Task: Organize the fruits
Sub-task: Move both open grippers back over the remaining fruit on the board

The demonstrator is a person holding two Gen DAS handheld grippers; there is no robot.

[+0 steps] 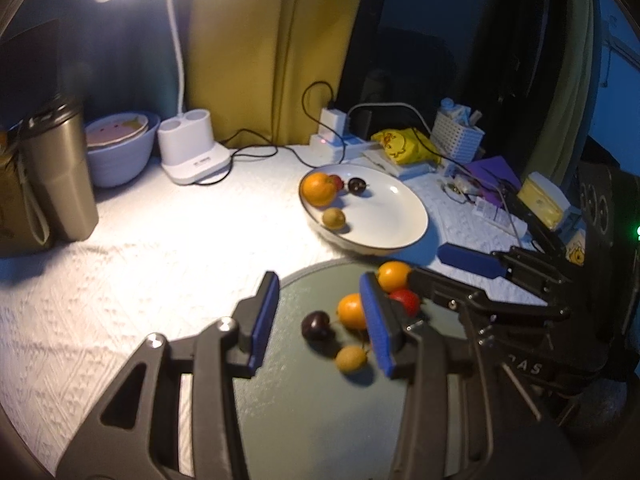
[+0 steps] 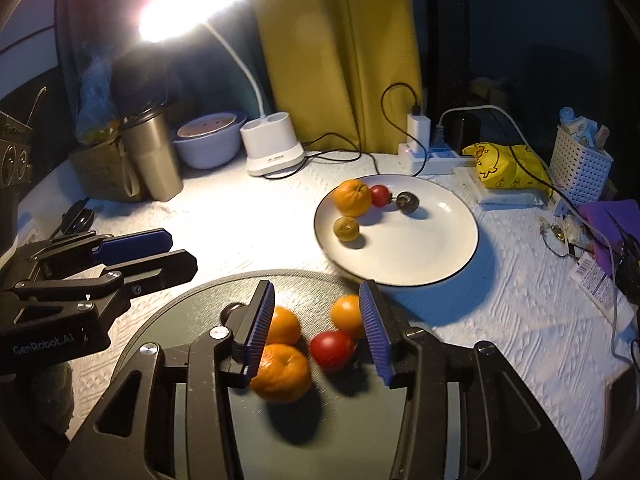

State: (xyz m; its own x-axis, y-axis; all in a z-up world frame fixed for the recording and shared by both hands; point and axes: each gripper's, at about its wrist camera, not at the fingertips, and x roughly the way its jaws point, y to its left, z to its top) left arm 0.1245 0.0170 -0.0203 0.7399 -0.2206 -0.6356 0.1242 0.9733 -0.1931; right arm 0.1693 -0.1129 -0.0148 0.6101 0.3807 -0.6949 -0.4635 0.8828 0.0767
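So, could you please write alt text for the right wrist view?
The right hand-held gripper hangs open over a dark round tray holding oranges and a red fruit. Behind it a white plate holds an orange and three smaller fruits, under a lit desk lamp.

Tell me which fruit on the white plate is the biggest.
The orange at the far-left edge of the white plate. It clearly outsizes the red fruit touching it, the dark fruit and the small greenish-yellow fruit.
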